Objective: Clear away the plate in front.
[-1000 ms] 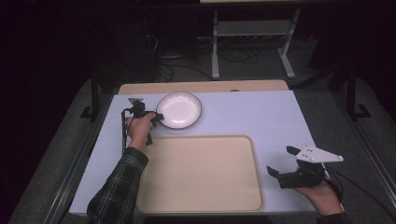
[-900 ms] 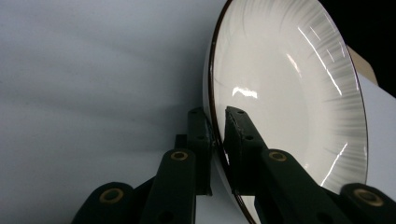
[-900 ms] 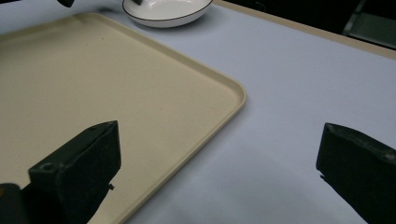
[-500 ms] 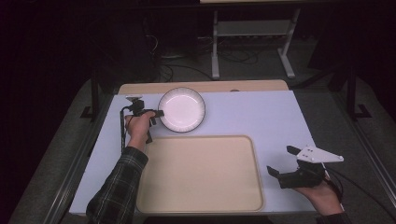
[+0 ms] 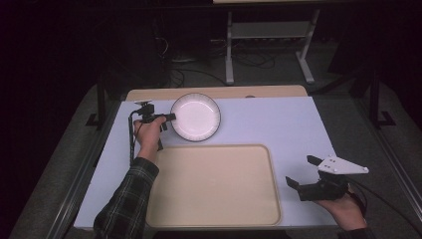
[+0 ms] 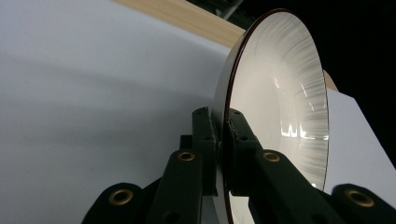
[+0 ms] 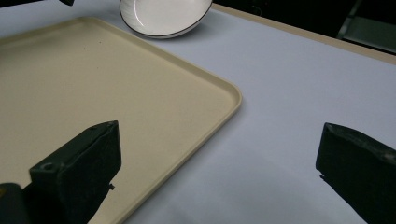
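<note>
left tool (image 5: 168,117) pinches the white bowl (image 5: 196,117) by its rim, tilted; a thin grip may slip. right tool (image 5: 303,172) gapes wide.

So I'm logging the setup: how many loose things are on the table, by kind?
Plate: 1, white with a dark rim, clamped at its edge by the left gripper.
Tray: 1, beige, bare.
Total: 2.

White plate (image 5: 196,116) w/ dark rim, beige tray (image 5: 214,185), plaid sleeve (image 5: 124,199).
</note>
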The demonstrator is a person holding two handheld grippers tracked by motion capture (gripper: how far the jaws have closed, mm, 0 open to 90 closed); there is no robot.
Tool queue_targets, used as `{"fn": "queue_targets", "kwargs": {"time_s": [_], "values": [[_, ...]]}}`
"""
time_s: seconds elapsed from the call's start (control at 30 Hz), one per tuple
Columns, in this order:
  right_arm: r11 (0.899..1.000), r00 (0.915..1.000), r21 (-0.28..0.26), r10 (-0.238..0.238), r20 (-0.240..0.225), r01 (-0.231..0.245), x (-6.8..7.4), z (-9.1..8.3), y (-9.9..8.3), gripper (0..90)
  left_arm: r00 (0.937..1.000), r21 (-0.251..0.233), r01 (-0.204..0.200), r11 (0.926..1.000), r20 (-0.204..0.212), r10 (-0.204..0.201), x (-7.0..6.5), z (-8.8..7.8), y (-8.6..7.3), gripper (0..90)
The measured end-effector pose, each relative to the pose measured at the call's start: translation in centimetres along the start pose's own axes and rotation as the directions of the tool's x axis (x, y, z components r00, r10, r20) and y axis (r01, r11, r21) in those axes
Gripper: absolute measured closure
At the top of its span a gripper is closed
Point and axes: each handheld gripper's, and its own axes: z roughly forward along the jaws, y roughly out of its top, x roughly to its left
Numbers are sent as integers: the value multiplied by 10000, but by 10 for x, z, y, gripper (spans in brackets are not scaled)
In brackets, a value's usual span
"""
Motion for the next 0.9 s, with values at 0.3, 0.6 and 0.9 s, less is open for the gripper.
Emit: {"fn": "queue_targets", "kwargs": {"time_s": [0.3, 0.6, 0.9], "values": [[9999, 10000, -107, 40, 48, -39, 0, -2, 0, 0, 9916, -437, -1224, 9915, -476, 1203, -6, -12, 5, 852], [9998, 10000, -181, 30, 87, -28, 0, -2, 1, 0, 9867, -812, -1619, 9835, 2, 1624, -11, -28, 10, 853], [9997, 9999, -238, 40, 125, -37, 0, -1, 2, 0, 9683, -759, -2409, 9676, 493, 2449, -28, -50, 11, 851]]}}
